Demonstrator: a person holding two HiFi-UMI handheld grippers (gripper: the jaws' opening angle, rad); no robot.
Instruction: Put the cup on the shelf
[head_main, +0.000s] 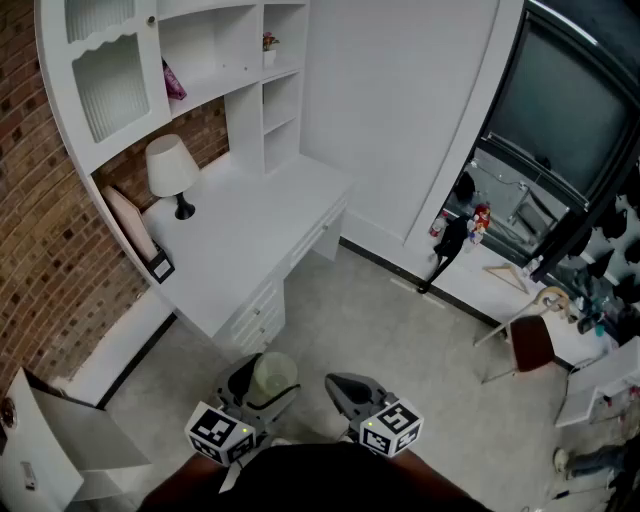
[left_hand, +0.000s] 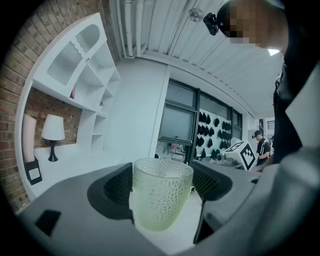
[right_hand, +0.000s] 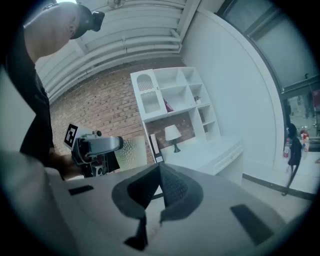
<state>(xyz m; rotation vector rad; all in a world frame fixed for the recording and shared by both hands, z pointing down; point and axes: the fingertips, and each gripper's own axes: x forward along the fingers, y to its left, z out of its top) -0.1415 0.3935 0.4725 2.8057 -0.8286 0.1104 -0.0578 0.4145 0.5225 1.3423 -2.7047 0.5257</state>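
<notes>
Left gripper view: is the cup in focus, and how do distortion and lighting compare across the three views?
Left gripper view: cup sharp, dimples readable; black fisheye corners, shelf unit bowed. Right gripper view: same dark vignette, bluish cast, walls curved. Head view: even light, no glare, mild bending at edges.

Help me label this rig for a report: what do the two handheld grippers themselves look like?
Both have grey moulded bodies: the left gripper and the right gripper. Each carries a white cube with black square markers and ends in two dark fingers with a dotted texture. The person wears a black top.
</notes>
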